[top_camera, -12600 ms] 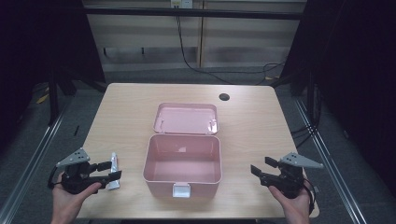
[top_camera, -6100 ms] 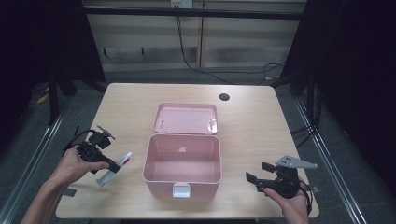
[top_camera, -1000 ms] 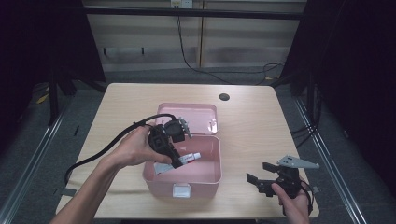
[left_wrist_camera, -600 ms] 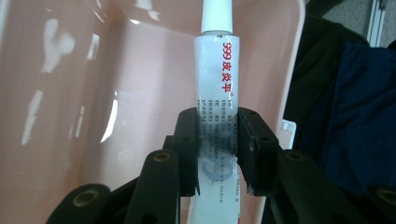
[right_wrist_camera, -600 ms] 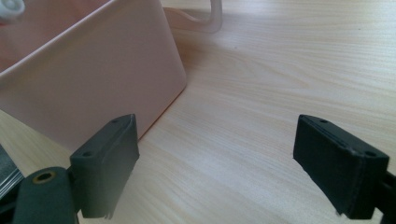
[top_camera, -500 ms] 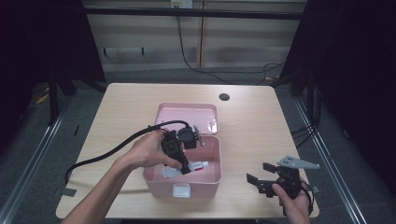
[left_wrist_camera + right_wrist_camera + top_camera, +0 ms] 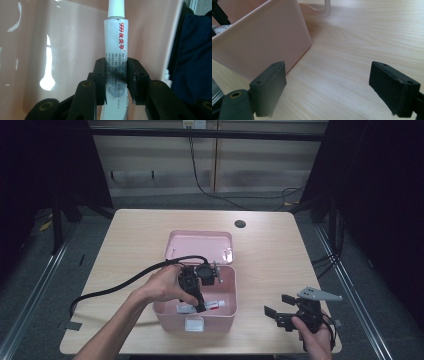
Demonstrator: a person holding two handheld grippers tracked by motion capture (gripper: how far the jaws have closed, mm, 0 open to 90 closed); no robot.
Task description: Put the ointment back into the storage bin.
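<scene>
- We are now holding the white ointment tube with red print (image 7: 116, 62) down inside the open pink plastic box (image 7: 227, 312); a second ago it was still above the rim.
- Our left claw (image 7: 116, 80) is staying clamped on the tube's lower body, so releasing is probably coming next.
- Our right claw (image 7: 334, 92) is waiting wide and empty over the wooden bench (image 7: 280, 255), beside the box.

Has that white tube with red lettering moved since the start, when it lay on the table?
Yes. The white tube with red lettering, clamped in the left gripper, has gone from the wooden table, left of the pink plastic box, down into that box.
</scene>
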